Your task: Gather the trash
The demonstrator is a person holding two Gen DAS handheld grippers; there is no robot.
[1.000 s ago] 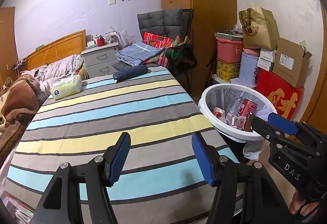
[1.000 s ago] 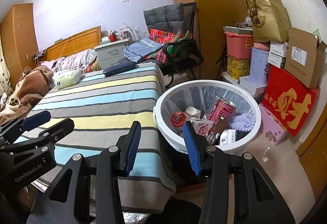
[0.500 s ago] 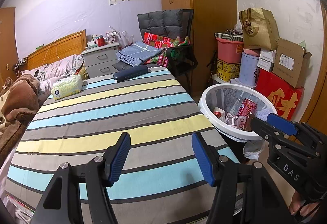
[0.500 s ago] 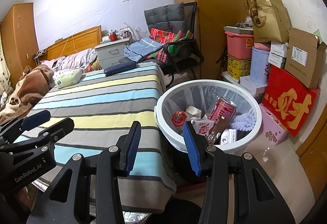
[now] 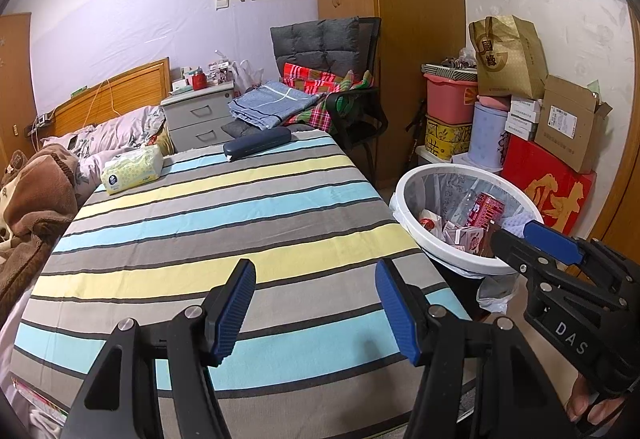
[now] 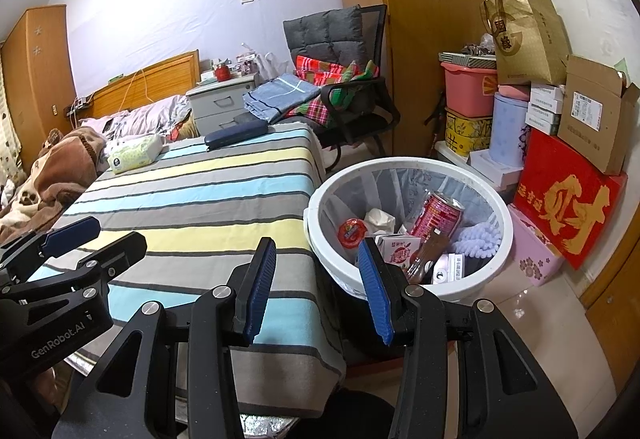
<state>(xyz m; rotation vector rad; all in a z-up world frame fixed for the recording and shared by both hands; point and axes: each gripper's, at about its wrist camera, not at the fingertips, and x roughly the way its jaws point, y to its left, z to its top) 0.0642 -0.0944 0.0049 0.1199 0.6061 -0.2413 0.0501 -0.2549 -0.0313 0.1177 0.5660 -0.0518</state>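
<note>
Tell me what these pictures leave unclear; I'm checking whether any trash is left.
- Bin bottom: both views, piled trash covers it.
- Floor beside the table: both views, the striped cloth and grippers hide it.
- Small box label in the bin: right view, too small to read.
- Nightstand items: both views, too small to tell.

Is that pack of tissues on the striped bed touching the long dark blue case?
Apart. The left wrist view shows striped cover between the tissue pack and the blue case.

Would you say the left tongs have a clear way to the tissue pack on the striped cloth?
Probably yes: the left tongs are open and empty, and only bare striped cloth lies between them and the tissue pack, though it sits toward the far end.
</note>
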